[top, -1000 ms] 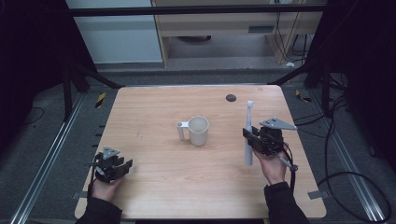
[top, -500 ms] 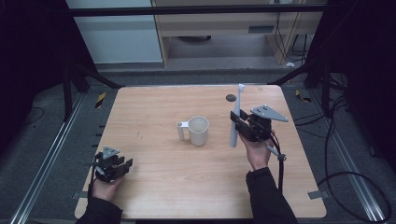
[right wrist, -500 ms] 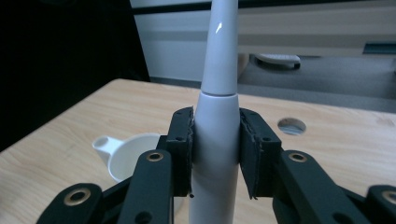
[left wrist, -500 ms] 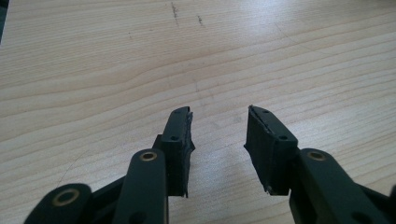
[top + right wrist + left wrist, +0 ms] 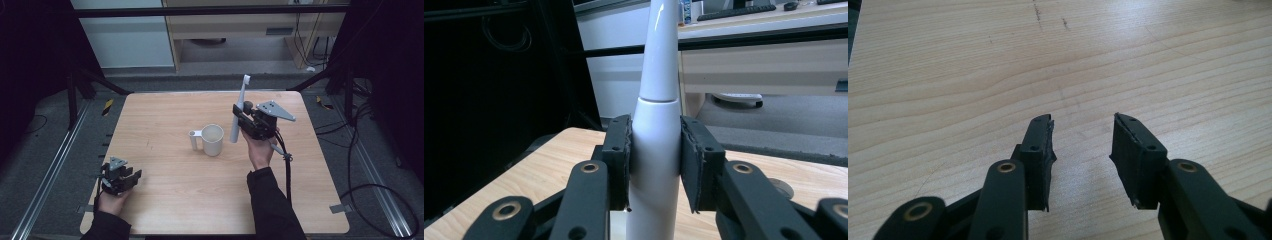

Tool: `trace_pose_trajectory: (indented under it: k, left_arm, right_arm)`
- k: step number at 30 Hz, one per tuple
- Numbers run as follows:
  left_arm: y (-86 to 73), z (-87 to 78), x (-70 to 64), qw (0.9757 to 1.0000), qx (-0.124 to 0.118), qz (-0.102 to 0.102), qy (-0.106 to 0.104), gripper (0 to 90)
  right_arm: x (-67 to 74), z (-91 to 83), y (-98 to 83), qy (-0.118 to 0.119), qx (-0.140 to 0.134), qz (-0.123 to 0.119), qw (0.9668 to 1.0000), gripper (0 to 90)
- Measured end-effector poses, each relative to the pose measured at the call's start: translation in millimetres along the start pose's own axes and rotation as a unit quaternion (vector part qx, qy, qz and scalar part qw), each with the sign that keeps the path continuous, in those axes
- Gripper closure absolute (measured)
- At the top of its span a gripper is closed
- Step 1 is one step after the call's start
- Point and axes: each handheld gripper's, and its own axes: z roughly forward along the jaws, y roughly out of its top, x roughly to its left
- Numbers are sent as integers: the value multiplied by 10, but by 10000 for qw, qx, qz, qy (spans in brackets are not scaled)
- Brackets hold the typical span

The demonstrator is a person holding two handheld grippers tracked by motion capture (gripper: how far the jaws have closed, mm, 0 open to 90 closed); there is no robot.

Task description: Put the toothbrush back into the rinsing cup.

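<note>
Between the pads of the right gripper (image 5: 240, 119) stands the toothbrush (image 5: 238, 111), clamped upright, just right of the cup (image 5: 212, 139).

High view looks down; gripper views sit close (sharing the table (image 5: 165, 200)).

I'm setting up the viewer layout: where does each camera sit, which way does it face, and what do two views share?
High view: above the person's side, looking forward and down on the table; both forearms, left gripper, right gripper.
Left gripper view: on the left gripper, facing bare tabletop; its open fingers.
Right gripper view: on the right gripper, looking level; fingers clamp the toothbrush.
Shared: high and right gripper views show the toothbrush.
</note>
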Motion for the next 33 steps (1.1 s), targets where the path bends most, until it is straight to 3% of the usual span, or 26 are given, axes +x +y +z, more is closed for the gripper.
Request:
trace_pose_trajectory:
  k: [9, 22, 28, 33]
  left_arm:
    - [-1, 12, 4, 10000, 6, 9, 15, 587]
    - [8, 10, 5, 10000, -33, 31, 11, 586]
    - [7, 4, 5, 10000, -59, 29, 13, 584]
    - [4, 13, 7, 10000, -39, 35, 3, 584]
  right_arm:
    - [71, 132, 40, 93, -227, 64, 9997, 677]
    - [159, 378, 27, 239, -301, 209, 9990, 677]
    - [221, 515, -37, 299, -207, 238, 9991, 677]
    - [242, 638, -183, 267, 59, 203, 9994, 677]
